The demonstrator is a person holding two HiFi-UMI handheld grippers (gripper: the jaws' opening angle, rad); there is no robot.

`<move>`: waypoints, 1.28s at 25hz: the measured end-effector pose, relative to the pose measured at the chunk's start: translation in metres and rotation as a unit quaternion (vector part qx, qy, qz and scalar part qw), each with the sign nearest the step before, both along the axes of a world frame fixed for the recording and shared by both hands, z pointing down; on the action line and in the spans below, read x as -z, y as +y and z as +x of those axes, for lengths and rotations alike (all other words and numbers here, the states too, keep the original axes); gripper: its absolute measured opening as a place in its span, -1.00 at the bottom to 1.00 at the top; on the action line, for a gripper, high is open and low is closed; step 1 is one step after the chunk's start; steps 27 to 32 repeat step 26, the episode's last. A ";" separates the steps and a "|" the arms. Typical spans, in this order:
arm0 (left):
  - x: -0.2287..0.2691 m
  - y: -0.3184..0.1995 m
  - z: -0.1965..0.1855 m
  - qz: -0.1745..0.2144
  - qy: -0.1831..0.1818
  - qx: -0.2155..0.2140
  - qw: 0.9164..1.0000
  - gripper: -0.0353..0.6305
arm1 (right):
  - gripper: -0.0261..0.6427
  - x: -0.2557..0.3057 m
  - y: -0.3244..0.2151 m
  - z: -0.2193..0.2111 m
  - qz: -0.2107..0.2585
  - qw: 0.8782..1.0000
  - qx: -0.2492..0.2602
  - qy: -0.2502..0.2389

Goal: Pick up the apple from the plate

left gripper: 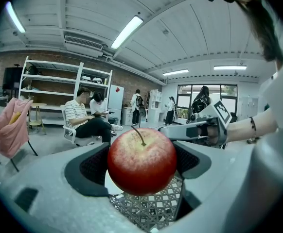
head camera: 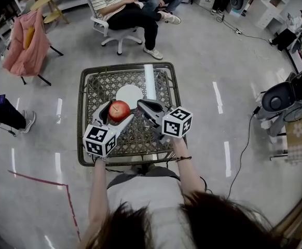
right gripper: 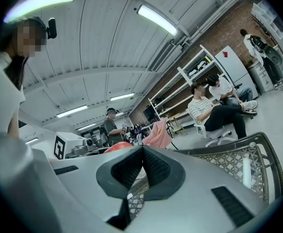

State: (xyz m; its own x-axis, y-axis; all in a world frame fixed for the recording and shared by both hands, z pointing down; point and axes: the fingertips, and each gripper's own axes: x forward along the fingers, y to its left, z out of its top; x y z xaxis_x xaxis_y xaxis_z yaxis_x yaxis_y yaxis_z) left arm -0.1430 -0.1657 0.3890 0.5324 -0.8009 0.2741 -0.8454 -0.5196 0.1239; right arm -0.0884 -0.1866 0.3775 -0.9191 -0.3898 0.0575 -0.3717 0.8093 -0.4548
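L claw [left gripper: 141,162] clamped on apple [left gripper: 141,160]; plate [head camera: 131,93] just ahead, near rim hidden behind apple. R claw [right gripper: 142,167] pressed together, empty.

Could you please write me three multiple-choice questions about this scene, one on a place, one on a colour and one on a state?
1. Where is the apple?
A. Lying on the plate.
B. Between the jaws of the left hand-held gripper.
C. In the right hand-held gripper.

2. What colour is the plate?
A. White.
B. Blue.
C. Black.

3. How does the right hand-held gripper stand?
A. Shut on the apple.
B. Wide open.
C. Shut, with nothing in it.

Answers:
1 B, the left gripper view shows both pads pressed against the apple.
2 A, the plate shows white on the woven table in the head view.
3 C, the right gripper view shows its pads together.
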 end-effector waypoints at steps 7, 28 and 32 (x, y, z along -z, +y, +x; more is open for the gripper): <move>0.004 -0.001 0.003 0.006 0.001 0.002 1.000 0.35 | -0.89 0.006 0.000 0.004 0.008 1.000 0.003 0.001; -0.005 -0.003 0.008 -0.005 0.002 0.002 1.000 0.35 | -0.89 0.007 -0.006 0.007 0.000 1.000 0.002 -0.022; -0.005 -0.003 0.008 -0.005 0.002 0.002 1.000 0.35 | -0.89 0.007 -0.006 0.007 0.000 1.000 0.002 -0.022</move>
